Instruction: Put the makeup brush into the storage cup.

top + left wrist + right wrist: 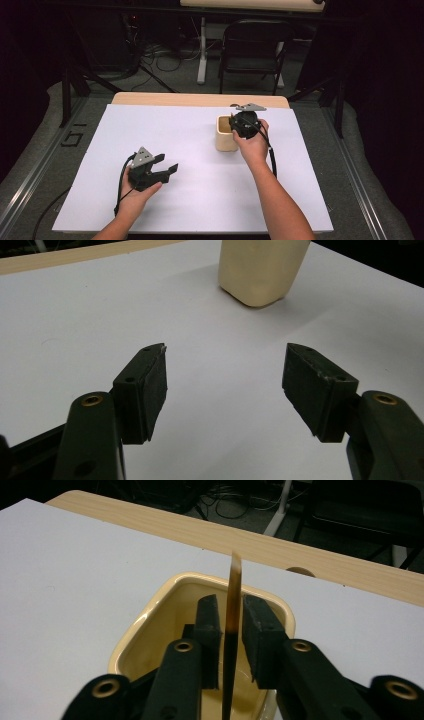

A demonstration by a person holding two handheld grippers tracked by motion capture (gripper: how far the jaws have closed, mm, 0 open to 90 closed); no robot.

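Note:
A cream, square-mouthed cup (pixel 226 142) stands right of centre on the white sheet (pixel 190 200). My right gripper (pixel 244 125) points down into it from above. In the right gripper view, a thin, flat brown stick (pixel 235 580) stands upright in the cup (pixel 150 612), between the jaws of my right gripper (pixel 231 605). Narrow gaps show on both sides of the stick, so the pads are not pressing on it. My left gripper (pixel 168 162) rests low at the sheet's front left, jaws wide apart and empty. In the left gripper view, my left gripper (pixel 225 360) faces the cup (pixel 260 270) farther off.
The white sheet covers most of a light wooden table (pixel 200 99), whose far edge shows bare. A black folding chair (pixel 255 45) and cables lie on the floor beyond the table. Dark floor and metal rails flank both sides.

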